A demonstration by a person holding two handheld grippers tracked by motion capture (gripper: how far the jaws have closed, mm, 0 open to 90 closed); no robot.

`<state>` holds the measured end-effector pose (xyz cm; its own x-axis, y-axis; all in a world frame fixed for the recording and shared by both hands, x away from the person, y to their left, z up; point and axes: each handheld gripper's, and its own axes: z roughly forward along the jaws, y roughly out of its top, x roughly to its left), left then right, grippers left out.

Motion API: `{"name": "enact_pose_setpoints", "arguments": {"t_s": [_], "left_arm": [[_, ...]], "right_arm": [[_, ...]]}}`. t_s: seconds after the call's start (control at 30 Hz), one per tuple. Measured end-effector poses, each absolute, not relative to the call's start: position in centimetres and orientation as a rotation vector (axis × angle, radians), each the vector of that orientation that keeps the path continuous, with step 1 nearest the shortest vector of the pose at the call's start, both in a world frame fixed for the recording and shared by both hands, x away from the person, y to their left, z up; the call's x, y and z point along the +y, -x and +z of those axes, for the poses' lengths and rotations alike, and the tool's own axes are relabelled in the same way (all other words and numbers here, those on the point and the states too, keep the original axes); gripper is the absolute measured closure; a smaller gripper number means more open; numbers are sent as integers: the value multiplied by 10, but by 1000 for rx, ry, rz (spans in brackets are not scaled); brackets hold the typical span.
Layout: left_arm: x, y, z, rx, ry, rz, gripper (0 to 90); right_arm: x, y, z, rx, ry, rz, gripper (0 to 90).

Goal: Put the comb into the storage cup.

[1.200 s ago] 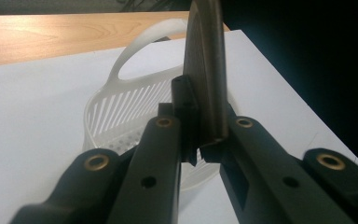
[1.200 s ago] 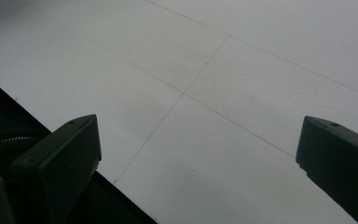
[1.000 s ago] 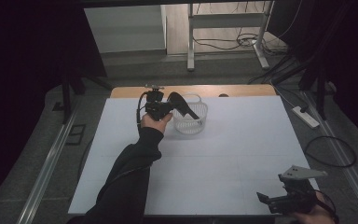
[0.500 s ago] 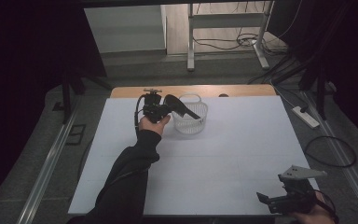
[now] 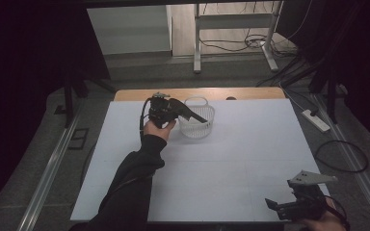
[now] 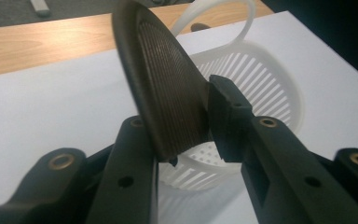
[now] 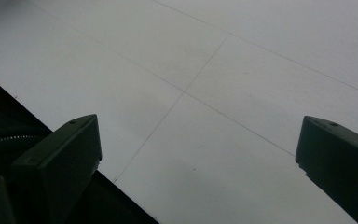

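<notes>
**A:** Where was the black ribbed piece (image 6: 168, 93) at that point?

**B:** It was between the fingers (image 6: 228, 121) of the left gripper (image 5: 183, 110), up over the near rim of the white basket (image 5: 197, 126). The basket stood by the far edge of the counter (image 5: 250, 159), left of the middle. Those fingers had just been opening, and the gap was narrow. The piece leaned on one finger. I couldn't tell whether the other pad touched it.

**A:** So what could have gone wrong?

**B:** I'd judge the drop was the risk. The piece hung tilted, with its low end above the rim rather than well inside. If it slid off crooked, it could have caught the rim or the handle and tipped out onto the counter. The basket looked light, so a knock from the fingers might also have pushed it toward the far edge.

**A:** And the right gripper (image 5: 275, 208)?

**B:** It was at the near right corner, fingers wide apart over bare counter and holding nothing. It was well away from the basket.

**A:** Was anything in the way?

**B:** Nothing on the counter. There was a power strip (image 5: 315, 120) and cables on the floor off the right edge, and a metal frame (image 5: 197, 43) beyond the far edge.
</notes>
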<state>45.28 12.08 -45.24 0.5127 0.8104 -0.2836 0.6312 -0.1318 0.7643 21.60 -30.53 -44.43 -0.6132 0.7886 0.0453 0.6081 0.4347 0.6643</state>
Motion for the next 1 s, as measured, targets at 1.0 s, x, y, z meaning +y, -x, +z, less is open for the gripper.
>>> {"name": "enact_pose_setpoints", "arguments": {"t_s": [1.0], "left_arm": [[131, -452, -466, 1240, -1852, 281, 584]], "right_arm": [[-305, -216, -444, 2425, -1213, 943, 10]]}}
